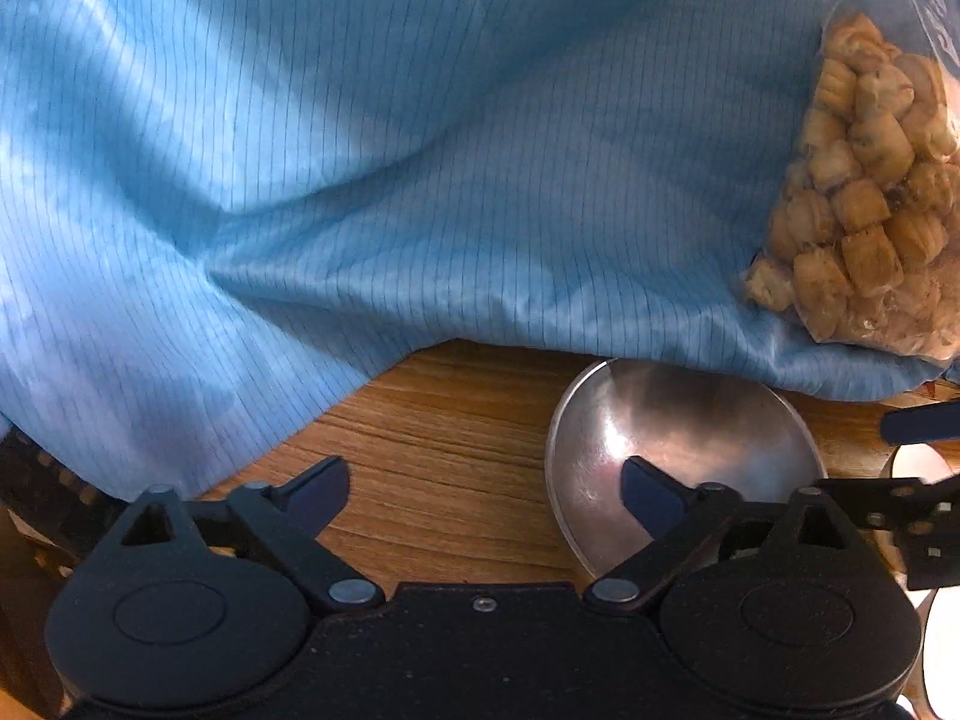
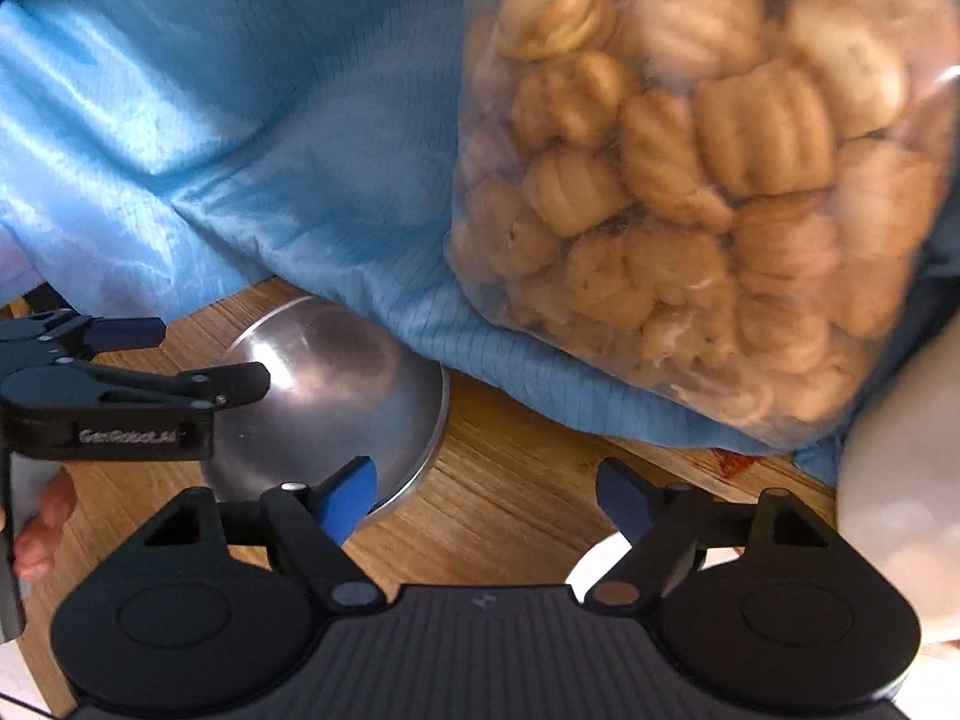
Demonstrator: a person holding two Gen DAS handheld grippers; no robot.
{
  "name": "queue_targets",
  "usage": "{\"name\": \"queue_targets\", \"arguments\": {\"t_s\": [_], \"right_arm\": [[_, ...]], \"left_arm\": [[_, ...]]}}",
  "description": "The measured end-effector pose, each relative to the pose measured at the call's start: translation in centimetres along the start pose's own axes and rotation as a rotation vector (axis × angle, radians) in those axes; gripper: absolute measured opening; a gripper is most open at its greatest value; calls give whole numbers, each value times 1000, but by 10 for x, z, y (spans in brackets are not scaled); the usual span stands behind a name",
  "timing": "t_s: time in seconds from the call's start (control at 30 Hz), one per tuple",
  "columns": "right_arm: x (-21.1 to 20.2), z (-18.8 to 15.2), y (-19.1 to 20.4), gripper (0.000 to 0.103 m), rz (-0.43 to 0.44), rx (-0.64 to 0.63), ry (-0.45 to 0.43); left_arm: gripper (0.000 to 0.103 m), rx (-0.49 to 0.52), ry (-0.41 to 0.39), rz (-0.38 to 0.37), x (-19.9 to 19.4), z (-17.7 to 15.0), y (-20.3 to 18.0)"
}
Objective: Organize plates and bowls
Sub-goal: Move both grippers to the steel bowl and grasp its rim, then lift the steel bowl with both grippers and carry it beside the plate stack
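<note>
Both the left gripper and right gripper stand spread, holding nothing. The steel bowl lies past the left gripper's right finger, partly under the blue cloth. Straddle its near rim squarely before pinching, clear of the cloth.

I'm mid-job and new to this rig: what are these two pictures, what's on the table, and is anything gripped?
A person holds a two-finger gripper in each hand, with a camera on each looking along its fingers. One picture is from the left gripper, the other from the right gripper. Both stand open and empty. On the wooden table lies an upturned metal bowl, partly under a blue cloth that carries a clear bag of pastries. The left gripper's far finger hovers over the bowl.
</note>
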State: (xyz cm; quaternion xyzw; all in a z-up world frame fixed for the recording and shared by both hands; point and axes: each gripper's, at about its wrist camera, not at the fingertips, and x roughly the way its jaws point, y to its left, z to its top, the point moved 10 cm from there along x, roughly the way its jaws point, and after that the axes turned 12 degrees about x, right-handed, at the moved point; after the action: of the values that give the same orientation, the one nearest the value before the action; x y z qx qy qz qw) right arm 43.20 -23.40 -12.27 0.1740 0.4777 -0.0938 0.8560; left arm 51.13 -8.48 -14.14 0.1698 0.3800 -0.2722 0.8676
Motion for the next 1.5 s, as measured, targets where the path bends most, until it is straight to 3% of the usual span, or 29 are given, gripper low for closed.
{"name": "queue_targets", "arguments": {"t_s": [0.13,0.23,0.3,0.4,0.53,0.6,0.63,0.73,0.93,1.23,1.43,1.47,1.5], "right_arm": [[9,0,5,76,10,-7,15],[14,-2,7,70,23,-3,30],[18,-2,9,63,37,7,40],[24,-1,11,59,41,35,51],[30,-1,11,48,61,81,60],[30,-2,11,41,80,104,63],[30,-2,13,34,96,116,67],[30,-6,15,26,108,118,81],[21,-19,20,20,141,134,100],[-19,-37,33,20,180,143,57],[-63,-55,21,20,208,155,4],[-72,-58,18,20,212,155,-4],[-81,-61,15,20,214,154,-14]], "left_arm": [[81,-75,-7,-28,2,-5,3],[68,-87,-3,-38,3,-8,0],[50,-88,9,-56,6,-10,-4],[37,-100,29,-86,11,-13,-10],[27,-96,33,-105,11,-12,-16],[16,-91,29,-120,10,-12,-21],[16,-87,32,-122,10,-11,-23],[16,-70,38,-124,6,-11,-29],[15,-41,43,-123,-13,-17,-35],[14,-58,15,-76,-59,-29,-40],[14,-54,-38,-67,-97,-35,-54],[14,-15,-33,-117,-103,-38,-63],[14,-17,-38,-117,-111,-40,-69]]}}
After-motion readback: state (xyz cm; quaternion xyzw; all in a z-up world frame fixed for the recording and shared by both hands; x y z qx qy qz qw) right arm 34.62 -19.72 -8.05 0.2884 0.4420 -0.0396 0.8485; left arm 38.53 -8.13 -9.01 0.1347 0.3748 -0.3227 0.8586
